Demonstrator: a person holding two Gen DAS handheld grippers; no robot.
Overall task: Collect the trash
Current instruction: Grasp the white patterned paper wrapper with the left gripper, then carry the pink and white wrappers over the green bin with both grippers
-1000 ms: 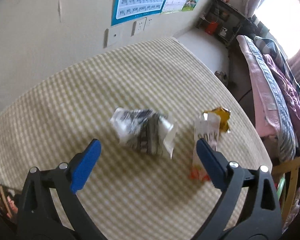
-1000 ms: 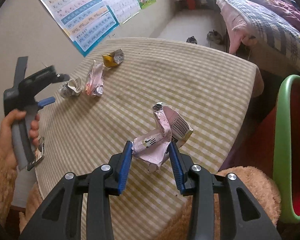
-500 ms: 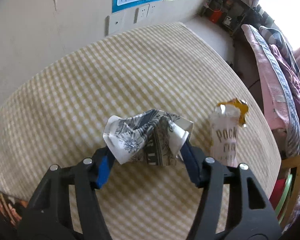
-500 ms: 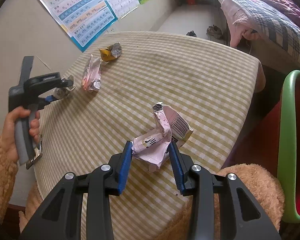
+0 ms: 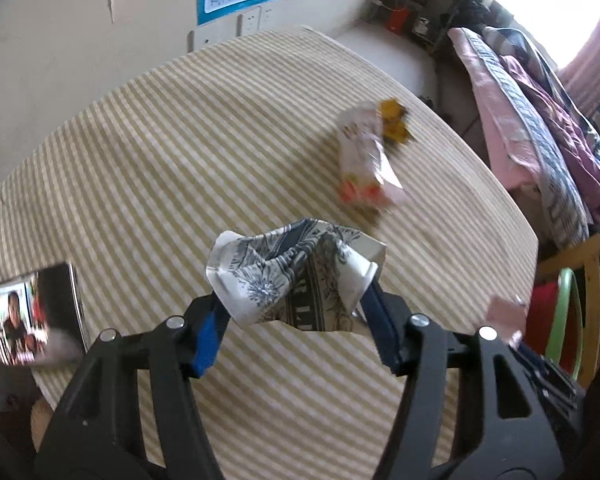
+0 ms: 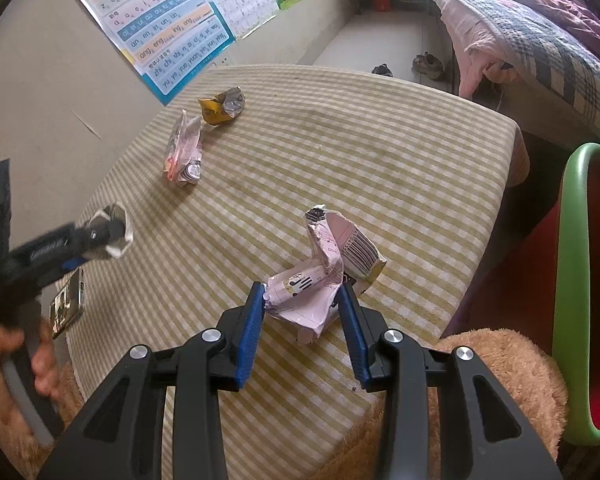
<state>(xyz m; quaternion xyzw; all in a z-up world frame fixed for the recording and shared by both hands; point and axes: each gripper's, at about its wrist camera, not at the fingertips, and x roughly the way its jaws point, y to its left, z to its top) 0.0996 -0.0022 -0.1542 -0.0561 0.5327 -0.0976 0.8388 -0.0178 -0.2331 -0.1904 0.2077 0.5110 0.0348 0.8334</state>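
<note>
Matt checked cloth tablecloth (image 6: 380,160), seemingly woven

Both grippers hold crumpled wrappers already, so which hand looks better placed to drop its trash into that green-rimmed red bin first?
Probably the right gripper: its crumpled pink wrapper sits beside the green-rimmed red bin, while the left gripper with its grey-printed wrapper is farther away.

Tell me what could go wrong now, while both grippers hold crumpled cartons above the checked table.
The left gripper pinches only the lower edges of the crumpled black-and-white patterned carton, so it might slip out on the way.

The crumpled pink carton in the right gripper sticks out beyond the pads and could catch the green bin rim.

The phone lies near the table edge; a swing could knock it.
</note>
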